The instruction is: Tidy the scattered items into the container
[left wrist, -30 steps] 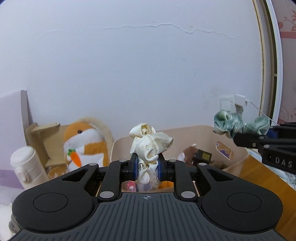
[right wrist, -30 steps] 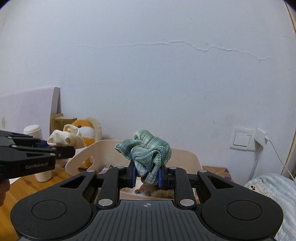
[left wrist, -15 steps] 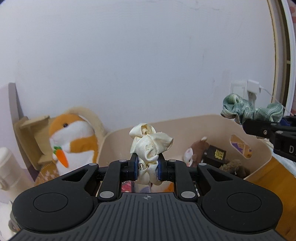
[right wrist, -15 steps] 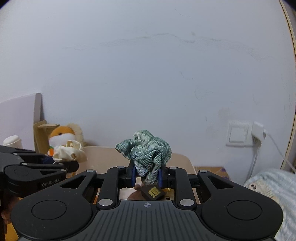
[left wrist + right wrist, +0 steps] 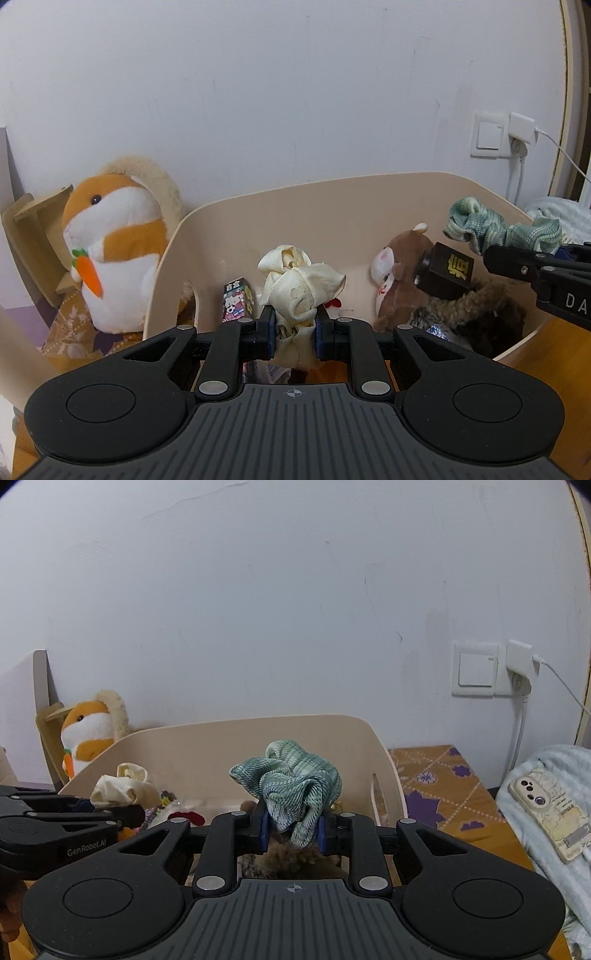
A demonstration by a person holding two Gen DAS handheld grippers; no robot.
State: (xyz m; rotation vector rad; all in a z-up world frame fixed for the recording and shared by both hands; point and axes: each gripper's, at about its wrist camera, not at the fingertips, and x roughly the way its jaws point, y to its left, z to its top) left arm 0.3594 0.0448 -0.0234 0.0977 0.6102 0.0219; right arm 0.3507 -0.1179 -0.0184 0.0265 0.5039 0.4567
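A beige container (image 5: 332, 199) stands against the wall with several toys inside. My left gripper (image 5: 293, 325) is shut on a cream scrunchie (image 5: 295, 284) and hangs over the container's near left part. My right gripper (image 5: 291, 827) holds a green scrunchie (image 5: 291, 786) above the container's (image 5: 258, 734) right side. Its jaws are starting to open, and the scrunchie still sits pinched between the pads. Each gripper shows in the other's view: the right gripper (image 5: 517, 258) with the green scrunchie (image 5: 480, 225), and the left gripper (image 5: 92, 808) with the cream scrunchie (image 5: 122, 786).
An orange and white hamster plush (image 5: 110, 251) sits left of the container. Inside lie a brown plush (image 5: 399, 280), a black box (image 5: 447, 271) and a small printed carton (image 5: 236, 302). A phone (image 5: 550, 819) rests on bedding at the right, below a wall socket (image 5: 517, 664).
Both grippers have come forward and down over the container, each still carrying its scrunchie. The container's inside now fills much more of both views.
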